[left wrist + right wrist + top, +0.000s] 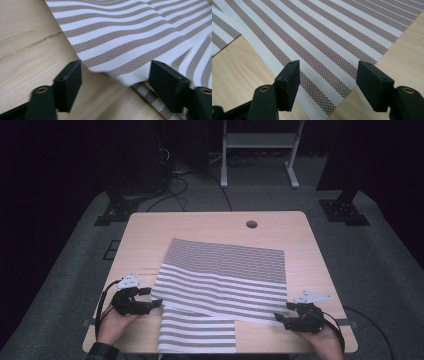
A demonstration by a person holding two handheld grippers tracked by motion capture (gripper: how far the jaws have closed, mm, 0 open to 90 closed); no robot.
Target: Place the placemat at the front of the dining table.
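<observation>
A brown-and-white striped woven mat (220, 290) lies askew on the wooden table (145, 235). It overlaps a finely striped mat (225, 255) behind it and another striped mat (200, 332) at the front edge. My left gripper (154, 297) sits at the top mat's left corner. In the left gripper view that corner (125, 65) lies between the open jaws (115, 72), slightly raised off the wood, and the pads do not press it. My right gripper (282, 312) is at the mat's right front corner (324, 82), jaws (328, 72) open on either side of it.
A round cable hole (251, 224) is near the table's far edge. Bare wood runs along the left, right and far sides of the mats. Beyond the table stand a white frame (260, 150) and dark stands with cables on the floor.
</observation>
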